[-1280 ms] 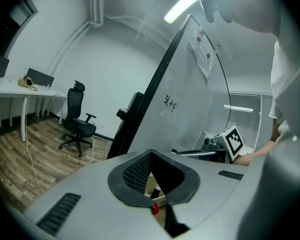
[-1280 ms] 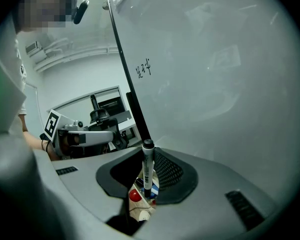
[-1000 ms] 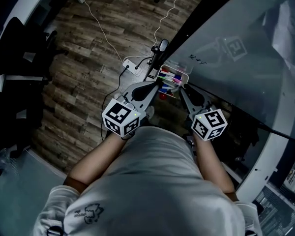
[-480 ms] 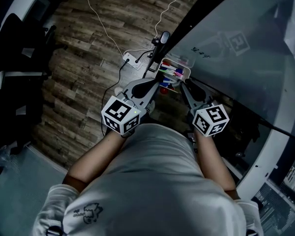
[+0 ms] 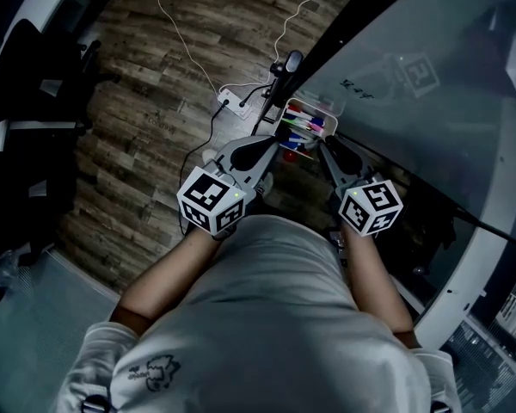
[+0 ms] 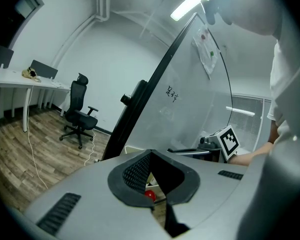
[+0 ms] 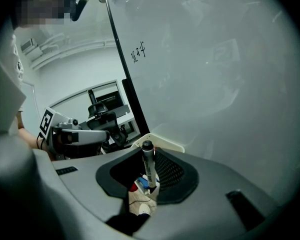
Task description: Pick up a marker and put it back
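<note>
**Right gripper view: marker in the jaws, tray just beyond**

My right gripper (image 7: pixel 147 156) is clamped on a dark marker (image 7: pixel 149 168). The marker stands upright across the jaw tips, cap end up, lying against the ridged pad on the right. Held crosswise like this, the barrel is in plain sight of the camera, which should help when I line it up.

The white marker tray (image 7: pixel 164 143) sits just beyond the jaws, at the foot of the glass whiteboard (image 7: pixel 215 74). In the head view it holds several coloured markers (image 5: pixel 303 126), and both gripper noses point at its near edge.

My left gripper (image 6: pixel 149 158) has its jaws together with nothing between them. It is parked on the left of the tray, I judge to keep clear of the working side. Through the slit below its tips I see a red round object (image 6: pixel 149 195); what it is I cannot tell.

Status, as judged: the pick is done and the put-back is not.

Surroundings:
- black board frame (image 5: pixel 327 46), running past the far side of the tray
- power strip (image 5: pixel 233 101) with cables, on the wooden floor to the left
- office chair (image 6: pixel 80 111), far left and well apart

In the way: the board face is close on the right, the idle gripper close on the left, and the tray is already part-filled. The lane down is narrow.
</note>
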